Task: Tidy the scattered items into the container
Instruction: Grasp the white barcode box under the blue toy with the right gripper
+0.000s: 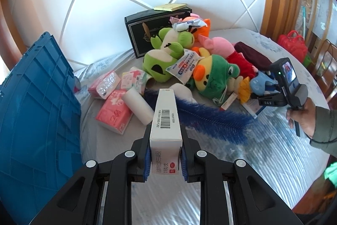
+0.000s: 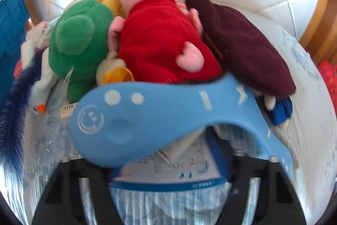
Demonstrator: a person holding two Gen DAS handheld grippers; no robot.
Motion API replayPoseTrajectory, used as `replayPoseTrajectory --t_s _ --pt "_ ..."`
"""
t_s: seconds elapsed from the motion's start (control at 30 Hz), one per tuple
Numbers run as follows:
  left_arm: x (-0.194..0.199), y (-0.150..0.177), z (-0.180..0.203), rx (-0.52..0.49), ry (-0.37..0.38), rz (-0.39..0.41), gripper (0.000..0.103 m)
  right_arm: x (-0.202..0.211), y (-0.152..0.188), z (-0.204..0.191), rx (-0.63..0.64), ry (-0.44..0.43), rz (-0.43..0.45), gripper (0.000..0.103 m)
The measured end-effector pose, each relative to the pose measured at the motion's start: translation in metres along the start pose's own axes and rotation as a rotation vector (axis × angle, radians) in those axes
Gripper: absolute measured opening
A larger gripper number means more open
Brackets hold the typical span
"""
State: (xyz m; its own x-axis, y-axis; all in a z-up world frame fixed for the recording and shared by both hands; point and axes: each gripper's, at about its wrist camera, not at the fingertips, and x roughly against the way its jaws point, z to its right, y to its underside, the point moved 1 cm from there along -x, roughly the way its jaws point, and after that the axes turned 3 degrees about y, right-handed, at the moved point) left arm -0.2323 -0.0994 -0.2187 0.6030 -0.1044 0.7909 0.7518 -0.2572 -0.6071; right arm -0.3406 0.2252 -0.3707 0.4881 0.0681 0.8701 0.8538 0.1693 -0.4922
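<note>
- Your left gripper (image 1: 165, 158) is clenching a long white cardboard box with a barcode (image 1: 166, 117), holding it above the table just beside the blue ribbed plastic crate (image 1: 35, 119).
- Your right gripper (image 2: 168, 163) is hanging over a light blue foam piece (image 2: 168, 115) at the toy pile; I cannot tell whether it is gripping.
- The pink plush pig in red (image 2: 162, 41) is lying just beyond it.

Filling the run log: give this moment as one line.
left gripper: shut on white carton | right gripper: at blue foam piece, grip unclear
</note>
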Motion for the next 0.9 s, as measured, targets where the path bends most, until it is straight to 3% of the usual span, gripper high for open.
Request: replayPoseTrajectory --t_s 0.1,0.5,0.9 --pt "0.003 -0.001 0.001 0.008 -0.001 0.008 0.022 0.009 0.008 0.01 -0.026 -0.026 -0.028 0.034" --pt "0.014 -0.009 0.019 0.034 0.037 0.058 0.022 0.056 0.028 0.014 -0.012 -0.03 -0.068 0.033" --pt "0.062 -0.019 0.014 0.096 0.082 0.171 0.022 0.158 0.012 0.009 -0.009 0.003 0.043 0.033"
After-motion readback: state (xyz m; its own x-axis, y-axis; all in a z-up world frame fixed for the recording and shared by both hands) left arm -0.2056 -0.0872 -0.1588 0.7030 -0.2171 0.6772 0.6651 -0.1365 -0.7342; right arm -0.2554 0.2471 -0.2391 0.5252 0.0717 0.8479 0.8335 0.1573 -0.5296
